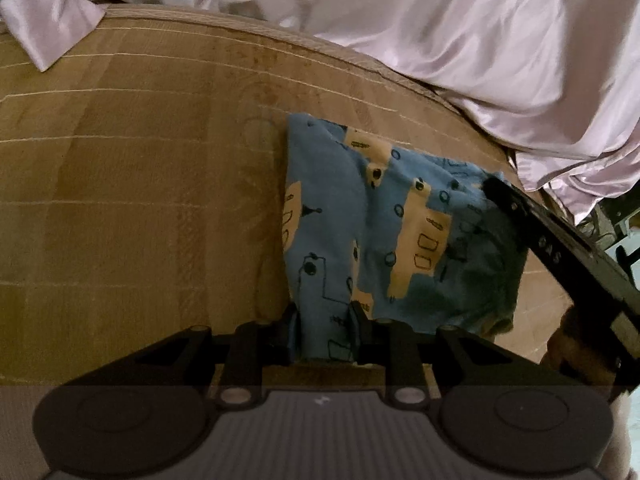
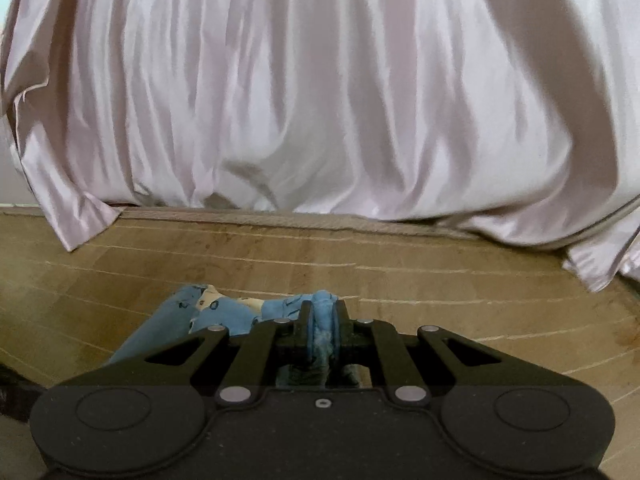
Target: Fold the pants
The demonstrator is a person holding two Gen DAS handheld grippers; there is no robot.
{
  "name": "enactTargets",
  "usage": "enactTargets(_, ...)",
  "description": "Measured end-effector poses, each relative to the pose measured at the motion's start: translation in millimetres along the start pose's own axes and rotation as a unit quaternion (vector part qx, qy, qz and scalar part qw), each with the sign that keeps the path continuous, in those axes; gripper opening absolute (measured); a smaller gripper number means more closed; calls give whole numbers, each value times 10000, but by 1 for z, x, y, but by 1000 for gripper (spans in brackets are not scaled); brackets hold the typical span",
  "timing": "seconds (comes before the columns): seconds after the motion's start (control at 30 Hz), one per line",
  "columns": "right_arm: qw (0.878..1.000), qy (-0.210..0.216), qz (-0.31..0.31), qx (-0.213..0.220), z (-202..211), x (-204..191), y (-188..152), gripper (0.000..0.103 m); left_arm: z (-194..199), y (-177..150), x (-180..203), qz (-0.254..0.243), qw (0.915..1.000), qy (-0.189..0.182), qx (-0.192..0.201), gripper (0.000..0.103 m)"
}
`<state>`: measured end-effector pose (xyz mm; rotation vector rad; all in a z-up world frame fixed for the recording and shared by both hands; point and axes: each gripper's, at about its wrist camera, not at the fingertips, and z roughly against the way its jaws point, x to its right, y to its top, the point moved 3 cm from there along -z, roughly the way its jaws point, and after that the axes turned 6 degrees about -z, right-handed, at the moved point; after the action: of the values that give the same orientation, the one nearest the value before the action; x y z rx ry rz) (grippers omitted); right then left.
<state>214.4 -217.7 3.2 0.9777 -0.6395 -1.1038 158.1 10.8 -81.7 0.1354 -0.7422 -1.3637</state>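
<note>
Nearest, left gripper (image 1: 325, 322) clamped on the near edge of the pants (image 1: 372, 220), black fingers pinching a strip of soft blue knit printed with cream blocks and dark line doodles; beyond, pants folded into a squat, roughly square pad, lying flat on the mattress (image 1: 140, 200), a tan woven surface with a faint pattern and thin pale stitched lines; at the pad's right corner, right gripper (image 1: 494, 186) reaching in slantwise as a flat black bar; from its own camera, right gripper (image 2: 323, 322) pinched shut on a bunched ridge of the blue cloth (image 2: 224, 312), fabric squeezed thick between blue-padded fingers, the rest trailing left in low crumples; farthest, a glossy pale lilac sheet (image 2: 320, 100), satin-like, heaped in long vertical folds along the mattress's far edge.
</note>
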Motion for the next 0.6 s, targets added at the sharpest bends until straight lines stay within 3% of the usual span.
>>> enactTargets(0.13,10000,9,-34,-26,-11,9,10,9,-9,11,2,-216,9996,-109,120,27)
enactTargets(0.23,9995,117,281,-43,-29,9,22,8,-15,29,-2,-399,9988,-124,252,27)
enactTargets(0.6,9964,281,801,30,-109,19,83,8,-50,96,-5,-260,9972,-201,672,27)
